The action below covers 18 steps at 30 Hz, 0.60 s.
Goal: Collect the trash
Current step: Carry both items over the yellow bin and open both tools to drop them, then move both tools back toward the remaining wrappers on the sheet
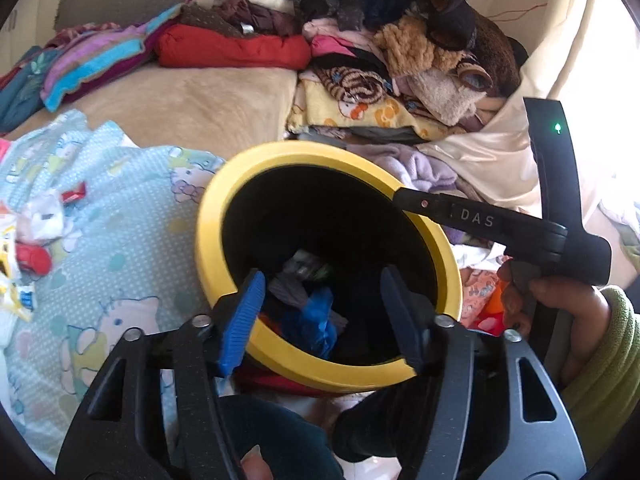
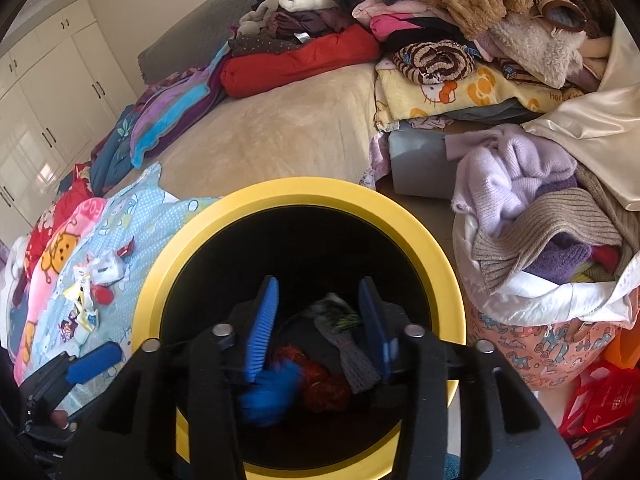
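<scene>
Left wrist view: the left gripper (image 1: 320, 304) hangs over the mouth of a yellow-rimmed bin (image 1: 280, 152) with a black inside, its 2 blue-padded fingers (image 1: 242, 312) spread with nothing between them. In the bin lie a blue scrap (image 1: 312, 320) and some grey bits. The right gripper (image 1: 472, 220) reaches across the far rim, held by a hand (image 1: 568, 312) in a green sleeve; from here I cannot tell how its jaws stand. More wrappers (image 1: 32, 240) lie on the pale blue cartoon blanket (image 1: 120, 248) left of the bin.

Right wrist view: the right gripper (image 2: 320, 320) points down into the same bin (image 2: 304, 196), jaws apart and empty. Below it sit blue, red and grey trash (image 2: 320, 380). The wrappers (image 2: 96, 280) are scattered on the blanket (image 2: 160, 216) just left of the bin. Piled clothes (image 2: 440, 20) cover the far side of the bed (image 2: 280, 132).
</scene>
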Tool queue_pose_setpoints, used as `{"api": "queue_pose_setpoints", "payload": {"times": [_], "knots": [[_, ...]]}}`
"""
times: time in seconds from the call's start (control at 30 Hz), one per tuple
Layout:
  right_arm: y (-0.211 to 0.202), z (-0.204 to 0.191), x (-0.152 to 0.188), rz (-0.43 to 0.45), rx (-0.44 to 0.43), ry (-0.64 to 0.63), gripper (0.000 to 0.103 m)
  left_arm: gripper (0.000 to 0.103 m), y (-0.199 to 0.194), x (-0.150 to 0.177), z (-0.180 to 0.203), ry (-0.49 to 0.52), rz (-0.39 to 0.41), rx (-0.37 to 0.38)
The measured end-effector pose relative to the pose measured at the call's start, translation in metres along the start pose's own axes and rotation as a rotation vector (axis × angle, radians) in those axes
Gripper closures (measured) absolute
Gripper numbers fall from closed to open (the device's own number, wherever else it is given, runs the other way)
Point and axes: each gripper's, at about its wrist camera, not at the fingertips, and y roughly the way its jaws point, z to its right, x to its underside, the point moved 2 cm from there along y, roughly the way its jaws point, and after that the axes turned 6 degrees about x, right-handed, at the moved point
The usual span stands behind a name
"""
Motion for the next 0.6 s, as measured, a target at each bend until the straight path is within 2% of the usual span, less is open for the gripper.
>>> {"api": "queue_pose_setpoints", "payload": {"times": [0.03,0.17,0.6], "knots": [[-0.001,-0.001,0.000,0.003,0.000,-0.004,0.061,0.033,-0.004,0.000,-0.001,0.002,0.009,-0.017],[-0.007,-0.009,-0.002,0.025,-0.017,-0.017,0.059,0.027,-0.017,-0.003,-0.005,-0.006,0.041,-0.049],[-0.031,-0.052,-0.005,0.082,-0.090,-0.100,0.054,0.027,-0.069,-0.014,-0.041,-0.065,0.163,-0.170]]}}
